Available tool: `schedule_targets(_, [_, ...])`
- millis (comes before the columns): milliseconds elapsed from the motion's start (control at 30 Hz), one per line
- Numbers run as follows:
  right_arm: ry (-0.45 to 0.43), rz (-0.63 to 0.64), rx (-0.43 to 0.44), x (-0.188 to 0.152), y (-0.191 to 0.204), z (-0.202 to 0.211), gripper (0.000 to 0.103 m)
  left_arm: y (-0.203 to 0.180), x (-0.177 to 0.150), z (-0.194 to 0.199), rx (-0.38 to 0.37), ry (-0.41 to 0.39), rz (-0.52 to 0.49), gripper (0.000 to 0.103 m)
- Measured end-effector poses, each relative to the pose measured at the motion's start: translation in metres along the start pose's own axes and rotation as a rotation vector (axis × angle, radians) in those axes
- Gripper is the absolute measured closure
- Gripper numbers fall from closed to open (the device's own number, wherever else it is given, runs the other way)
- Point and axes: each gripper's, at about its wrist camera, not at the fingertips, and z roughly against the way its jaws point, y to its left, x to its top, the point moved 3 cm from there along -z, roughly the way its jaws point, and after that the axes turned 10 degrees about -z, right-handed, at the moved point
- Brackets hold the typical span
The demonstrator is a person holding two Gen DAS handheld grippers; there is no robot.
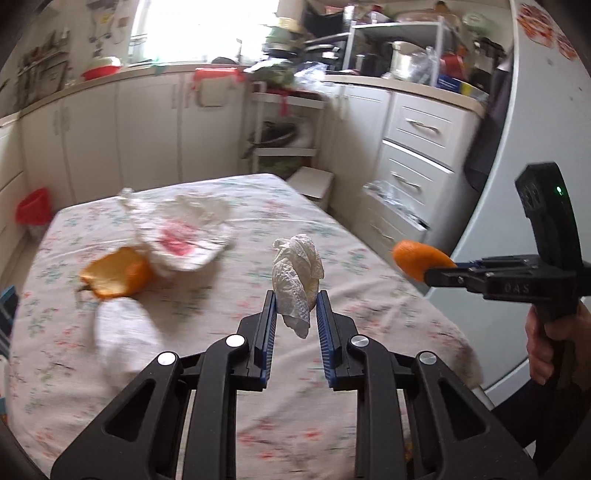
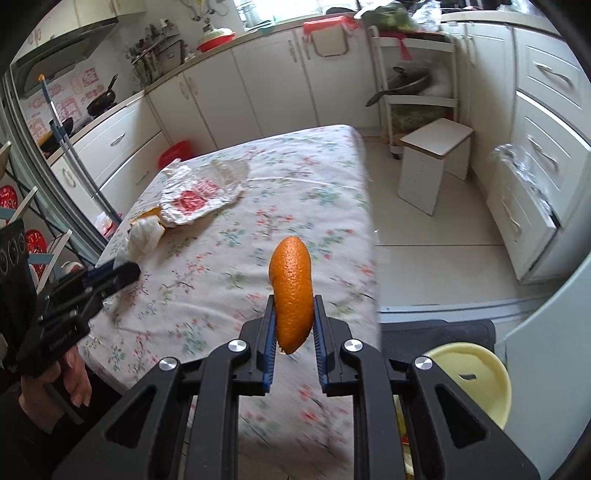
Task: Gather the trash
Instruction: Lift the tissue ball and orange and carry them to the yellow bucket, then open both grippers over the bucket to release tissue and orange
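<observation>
Left gripper (image 1: pixel 294 308) pinching tissue (image 1: pixel 297 275), right gripper (image 2: pixel 294 314) pinching peel (image 2: pixel 291 291), above table edge (image 2: pixel 371 236).

The left hand-held gripper (image 1: pixel 294 308) pinches a crumpled white tissue (image 1: pixel 296 278) above the floral worktop (image 1: pixel 332 236). At right, the right hand-held gripper (image 1: pixel 430 275) grips an orange peel (image 1: pixel 415 256). Far left lie another peel (image 1: pixel 118 271) and a plastic bag (image 1: pixel 181 236).

Bright daylight from a blown-out window (image 1: pixel 201 27) at the back, soft faint shadows, motion blur smearing the flowered tablecloth (image 1: pixel 229 295) and cabinets (image 1: pixel 417 147), strong fisheye bending, dark vignette at corners
</observation>
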Motion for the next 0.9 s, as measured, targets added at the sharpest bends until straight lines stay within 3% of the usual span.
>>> schedule_targets(333, [-0.001,-0.117,-0.077,-0.011,-0.070,0.024,0.084,-0.090,0.008,-0.028,-0.150,0.017,-0.052,0.083])
schedule_targets(700, [0.082,-0.281,-0.128,-0.027,-0.142,0.019,0.083,-0.189,0.021,-0.073,-0.301,0.045,-0.035,0.083])
schedule_targets(900, [0.085,-0.362,-0.147,-0.031,-0.172,0.026,0.075,-0.233,0.016,-0.101,-0.344,0.096,-0.041,0.083])
